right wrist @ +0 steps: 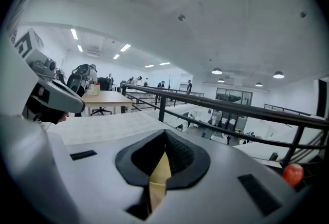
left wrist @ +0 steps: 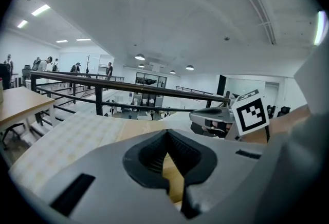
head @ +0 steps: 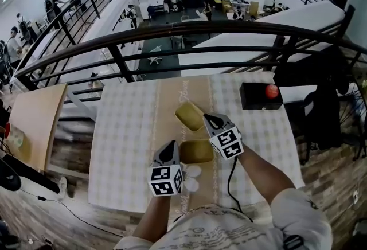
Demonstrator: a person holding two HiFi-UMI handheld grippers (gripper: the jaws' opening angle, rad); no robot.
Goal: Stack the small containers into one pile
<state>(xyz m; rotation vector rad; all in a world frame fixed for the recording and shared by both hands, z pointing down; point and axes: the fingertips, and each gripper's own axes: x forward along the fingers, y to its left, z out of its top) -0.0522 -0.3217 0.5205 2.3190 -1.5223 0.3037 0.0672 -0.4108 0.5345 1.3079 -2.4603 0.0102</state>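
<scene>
The chief risk, as I judge it, is a mis-nest. Each container is pinched only by a thin stretch of its wall, so if the farther container (head: 189,116) meets the nearer container (head: 196,151) while tilted, it may catch on the rim, twist in the grip and drop onto the table (head: 132,145). The right gripper (head: 206,120) has its jaws closed on the farther one's wall and holds it tipped over the brown strip down the middle of the checked cloth. The left gripper (head: 175,150) has its jaws pressed together on the edge of the nearer one, close in front of the person. Two small white discs (head: 191,178) (lids, perhaps; too small to tell) lie just beside the left gripper and could be knocked. Only the head view shows both containers whole and close together. The gripper views give merely a yellow sliver between dark pads, yet they alone settle that both grips are tight. The right gripper view also catches the red button (right wrist: 292,174) on the black box (head: 261,100) at the table's far right.
</scene>
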